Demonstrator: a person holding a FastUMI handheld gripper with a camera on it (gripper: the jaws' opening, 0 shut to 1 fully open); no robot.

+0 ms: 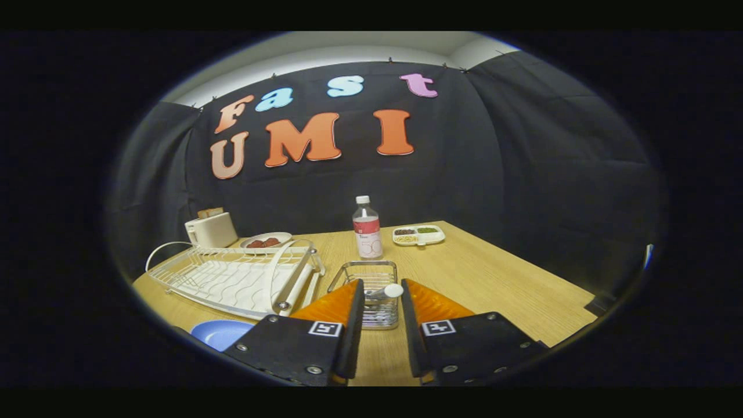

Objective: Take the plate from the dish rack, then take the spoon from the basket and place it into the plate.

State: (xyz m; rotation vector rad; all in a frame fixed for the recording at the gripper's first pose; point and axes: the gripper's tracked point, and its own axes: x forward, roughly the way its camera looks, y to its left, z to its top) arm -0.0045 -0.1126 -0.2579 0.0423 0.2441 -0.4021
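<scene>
— What sat nearest us at the bottom of the frame?

— The gripper [381, 293], its two fingers standing a little apart — the spoon's [387, 291] white end showed in the gap between them; whether they pressed on it, we couldn't tell.

— And the basket?

— The wire basket [367, 278] stood just ahead of the fingers, at lower centre, the spoon lying across its top. We saw the blue plate [219, 333] on the wooden table [493, 278] at lower left, just in front of the white dish rack [232, 277]. Beyond the basket stood a bottle [367, 229].
</scene>
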